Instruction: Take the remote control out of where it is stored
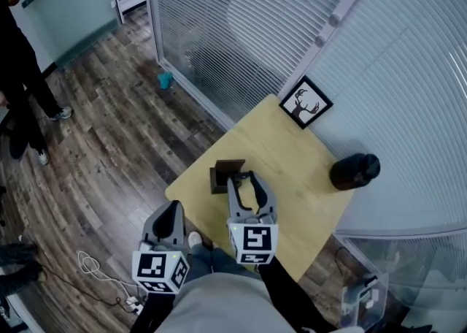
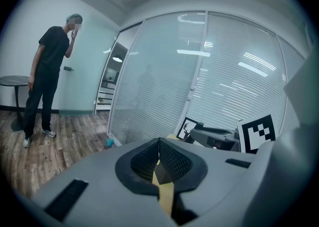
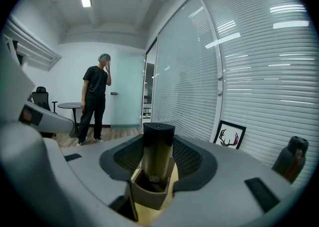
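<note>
1. Right gripper [image 1: 242,177] reaches out over the desk [image 1: 292,171], fingers spread wide on either side of the remote control [image 3: 158,151], not clamped on it.
2. Left gripper [image 1: 174,206] hangs off the desk's near edge, above the wood floor [image 1: 109,142], fingers pinched together, empty.
3. Deer picture [image 1: 306,102] and dark bottle [image 1: 354,171] sit well clear; a person [image 3: 94,101] stands beyond.
4. Remote stands upright in its brown holder [image 3: 149,193], long axis vertical.

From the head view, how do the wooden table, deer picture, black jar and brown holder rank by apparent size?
1. Wooden table, by far.
2. Deer picture and black jar look alike; I won't rank them.
3. Brown holder, though the right hand-held gripper partly hides it.
</note>
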`<state>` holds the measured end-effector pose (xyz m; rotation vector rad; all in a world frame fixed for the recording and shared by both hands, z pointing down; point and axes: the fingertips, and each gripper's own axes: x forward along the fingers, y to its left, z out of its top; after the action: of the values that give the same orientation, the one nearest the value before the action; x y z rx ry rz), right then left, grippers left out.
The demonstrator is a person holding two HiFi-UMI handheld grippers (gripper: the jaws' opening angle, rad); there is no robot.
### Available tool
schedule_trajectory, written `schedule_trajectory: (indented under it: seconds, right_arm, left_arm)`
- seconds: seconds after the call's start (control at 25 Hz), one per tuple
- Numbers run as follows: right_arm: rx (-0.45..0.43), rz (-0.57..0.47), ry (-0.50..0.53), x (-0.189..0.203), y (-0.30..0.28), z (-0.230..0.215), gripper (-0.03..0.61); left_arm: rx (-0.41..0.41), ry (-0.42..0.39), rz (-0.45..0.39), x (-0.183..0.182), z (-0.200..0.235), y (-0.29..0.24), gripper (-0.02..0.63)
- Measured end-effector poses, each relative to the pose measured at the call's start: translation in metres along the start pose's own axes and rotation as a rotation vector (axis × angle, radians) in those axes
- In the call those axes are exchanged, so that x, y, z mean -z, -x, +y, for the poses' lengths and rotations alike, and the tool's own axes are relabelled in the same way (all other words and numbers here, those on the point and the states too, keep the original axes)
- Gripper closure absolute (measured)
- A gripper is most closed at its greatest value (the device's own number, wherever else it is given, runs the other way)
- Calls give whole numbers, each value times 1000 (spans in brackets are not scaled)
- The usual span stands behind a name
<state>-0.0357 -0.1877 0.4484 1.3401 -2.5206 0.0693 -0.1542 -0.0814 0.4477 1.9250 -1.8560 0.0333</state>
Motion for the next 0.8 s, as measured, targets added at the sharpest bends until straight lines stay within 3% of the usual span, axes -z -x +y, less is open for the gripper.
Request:
schedule_trajectory:
  seconds: [0.8]
  right_arm:
    - [-1, -1, 11, -2, 2, 1, 396]
  left_arm:
    - [-8, 9, -2, 1, 3, 1, 606]
